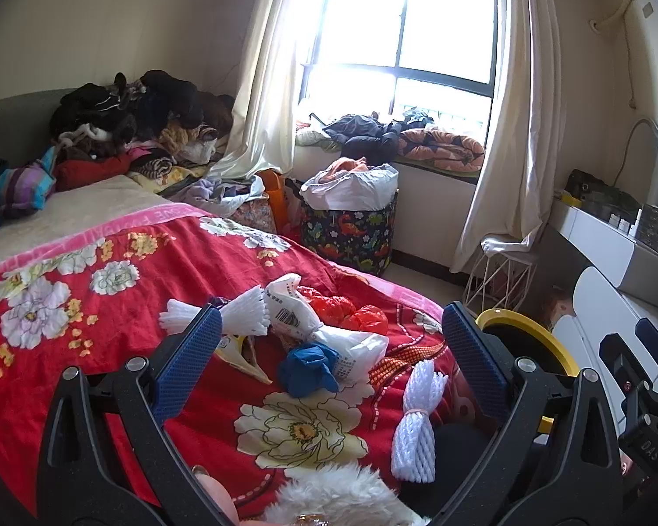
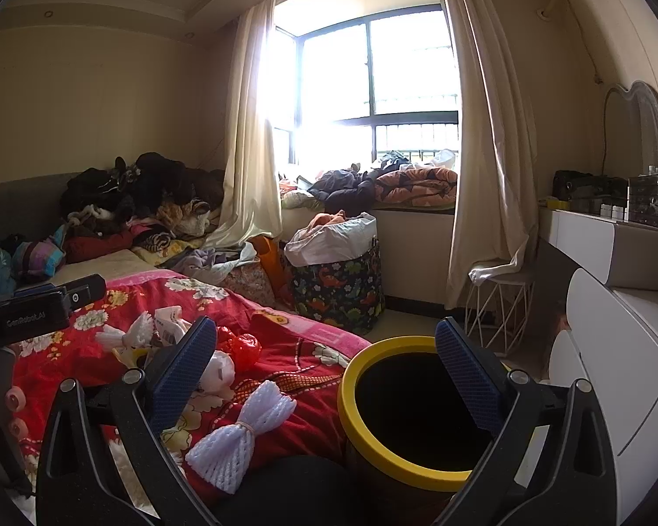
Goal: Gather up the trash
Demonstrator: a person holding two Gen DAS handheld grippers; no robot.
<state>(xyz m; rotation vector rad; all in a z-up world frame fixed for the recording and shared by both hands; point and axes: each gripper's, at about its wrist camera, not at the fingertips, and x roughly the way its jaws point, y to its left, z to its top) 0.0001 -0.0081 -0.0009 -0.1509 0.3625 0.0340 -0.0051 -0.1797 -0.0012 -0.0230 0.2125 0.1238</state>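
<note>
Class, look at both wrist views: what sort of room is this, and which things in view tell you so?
Most likely a lived-in bedroom. A bed with a red floral quilt fills the left, clothes are heaped at its head, and a dresser with a mirror stands by the curtained window.

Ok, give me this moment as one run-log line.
left gripper: jaws open over bed litter | right gripper: jaws open, empty | yellow-rimmed round bin: beside bed | tied white foam-net bundle: on red floral quilt

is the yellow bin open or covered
Open: the bin has no lid, and the right wrist view looks straight through its yellow rim into a dark inside.
</note>
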